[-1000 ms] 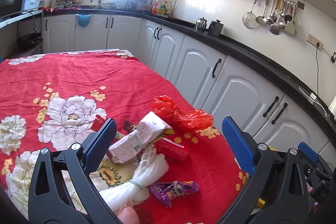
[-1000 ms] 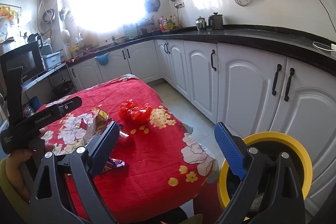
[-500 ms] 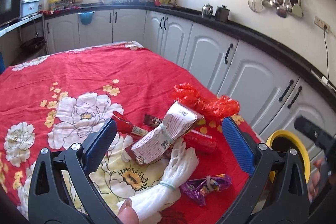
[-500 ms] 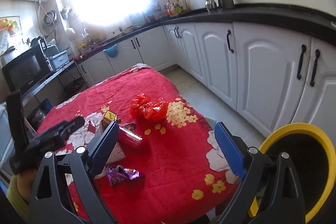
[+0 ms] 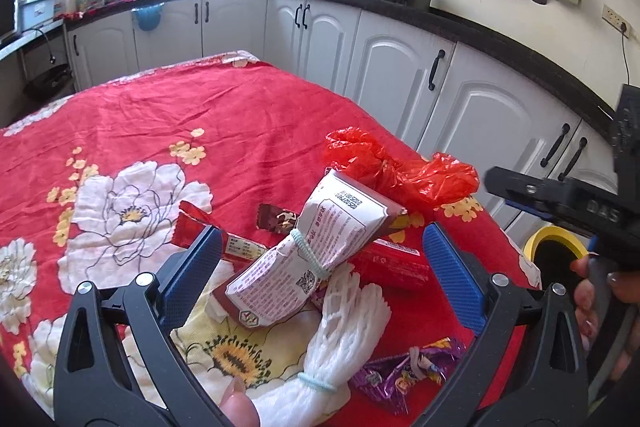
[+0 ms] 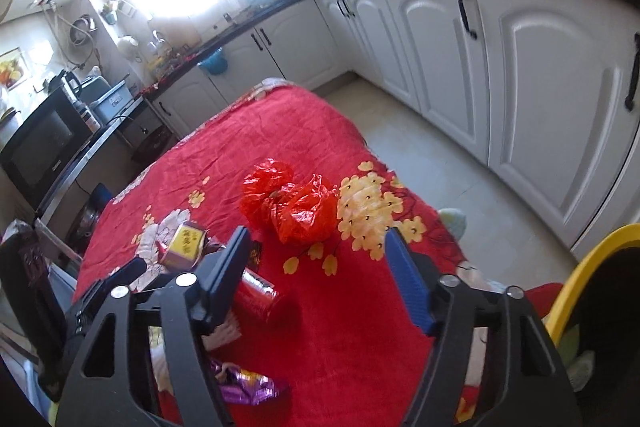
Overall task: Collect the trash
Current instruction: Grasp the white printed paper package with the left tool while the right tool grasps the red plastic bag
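The left gripper [image 5: 322,259] is hanging over the pile of trash with its jaws spread wide, gripping nothing; the white and maroon paper packet [image 5: 316,251], cinched by a pale green band, is lying between the blue pads [image 5: 452,279] without touching them. Just below it the white foam net sleeve [image 5: 340,343] is lying on the red floral tablecloth [image 5: 180,131], its lower end cut off behind a fingertip at the frame's edge. A purple candy wrapper [image 5: 404,371] is sitting beside the sleeve, partly hidden by the right jaw. A red tube-like package [image 5: 394,263] is peeking out under the packet, its label too small to read.

The right gripper [image 6: 316,267] is closing its jaws, with only air between them; the crumpled red plastic bag [image 6: 298,205] is lying on the cloth just beyond the tips. The yellow-rimmed bin [image 6: 576,275] is standing beside the table, mostly cut off, and what is inside is probably too dark to make out
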`<state>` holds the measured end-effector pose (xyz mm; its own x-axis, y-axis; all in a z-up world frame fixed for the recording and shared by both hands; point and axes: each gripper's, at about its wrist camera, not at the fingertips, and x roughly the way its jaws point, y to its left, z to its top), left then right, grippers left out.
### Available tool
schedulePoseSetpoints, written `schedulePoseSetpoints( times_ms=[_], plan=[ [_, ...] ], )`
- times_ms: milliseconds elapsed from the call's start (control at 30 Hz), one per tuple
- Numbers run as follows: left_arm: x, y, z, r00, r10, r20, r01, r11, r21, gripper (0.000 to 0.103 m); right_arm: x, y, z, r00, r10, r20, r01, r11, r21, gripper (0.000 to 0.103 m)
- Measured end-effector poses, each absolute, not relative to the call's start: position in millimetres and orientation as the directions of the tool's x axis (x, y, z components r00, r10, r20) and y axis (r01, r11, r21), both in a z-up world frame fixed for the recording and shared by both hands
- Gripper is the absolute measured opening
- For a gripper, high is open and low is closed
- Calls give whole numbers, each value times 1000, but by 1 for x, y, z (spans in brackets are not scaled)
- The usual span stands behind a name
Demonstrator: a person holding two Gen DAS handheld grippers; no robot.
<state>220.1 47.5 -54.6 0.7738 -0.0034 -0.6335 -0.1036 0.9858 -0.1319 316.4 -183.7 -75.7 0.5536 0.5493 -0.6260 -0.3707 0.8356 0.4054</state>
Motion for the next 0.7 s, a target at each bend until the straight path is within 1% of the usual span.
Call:
schedulePoseSetpoints(
  times_ms=[67,267,300,400,433,467,533,567,667,700],
  plan=[
    [224,49,-57,769,-11,-639,-107,984,-145,91,325,-180,-81,535,555,-636,-359,832,424,57],
    [232,50,-59,770,-24,-638,-100,983,-157,86,344,-167,-91,507,572,-645,-346,820,455,49],
    [233,50,-58,769,-26,-638,-98,982,-159,85,346,-165,-93,503,573,-646,-345,819,458,47],
    [236,50,-59,770,-37,-637,-90,982,-165,84,349,-162,-96,502,575,-646,-343,818,461,33],
    [237,50,-59,769,-40,-638,-87,982,-166,82,349,-161,-97,501,577,-646,-344,817,463,24],
    [237,50,-60,768,-41,-639,-86,982,-166,81,348,-160,-97,503,574,-647,-343,819,460,18],
    [240,51,-62,765,-45,-643,-85,982,-170,77,346,-159,-98,514,565,-645,-344,825,449,13],
    [241,52,-62,763,-51,-645,-83,981,-176,75,343,-160,-97,518,564,-643,-347,826,445,11],
    [243,53,-64,758,-56,-650,-83,980,-181,65,335,-164,-96,533,560,-634,-355,829,433,10],
    [243,53,-64,757,-60,-651,-81,980,-184,59,333,-164,-95,537,559,-632,-358,829,429,10]
  ],
)
